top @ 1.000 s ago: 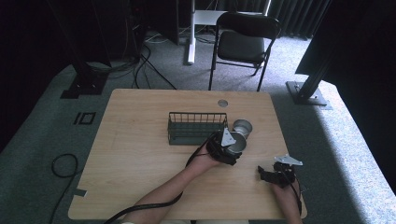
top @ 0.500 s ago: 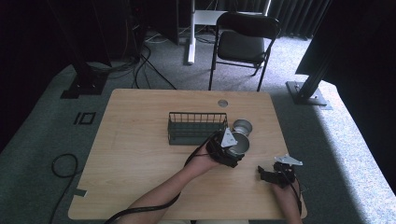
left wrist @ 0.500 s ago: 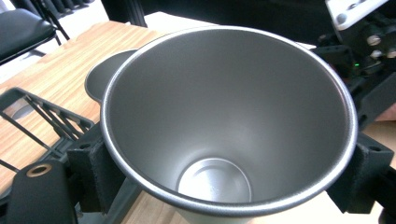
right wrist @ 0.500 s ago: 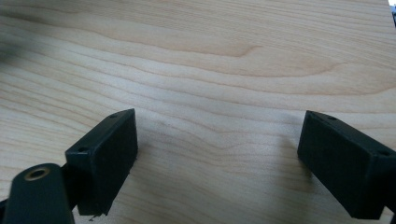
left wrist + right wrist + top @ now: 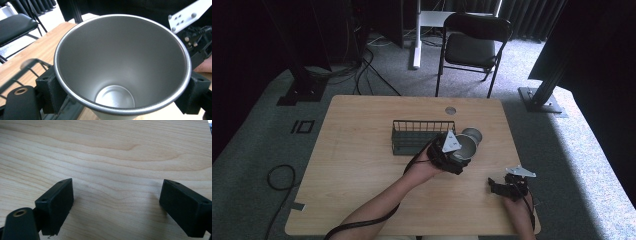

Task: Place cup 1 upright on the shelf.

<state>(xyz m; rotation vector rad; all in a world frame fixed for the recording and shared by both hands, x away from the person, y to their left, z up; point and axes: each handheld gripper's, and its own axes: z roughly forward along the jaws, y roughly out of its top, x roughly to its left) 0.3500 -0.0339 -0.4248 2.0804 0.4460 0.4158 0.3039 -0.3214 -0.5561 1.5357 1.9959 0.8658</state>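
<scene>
A light wooden table (image 5: pixel 362 150) stands on grey carpet, with a black chair (image 5: pixel 472 47) behind it. The left gripper (image 5: pixel 457 156) pinches a shiny, empty metal cup (image 5: pixel 122 67) above the table. A second metal cup (image 5: pixel 473 135) and a wire basket (image 5: pixel 417 136) sit just beside it. The right gripper (image 5: pixel 498 186) rests near the table's front edge, jaws spread wide around nothing.

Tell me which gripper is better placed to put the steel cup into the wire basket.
Left. The left gripper already clamps the conical stainless-steel cup right beside the dark wire basket. The right gripper is open over bare wooden table, farther from the basket.
</scene>
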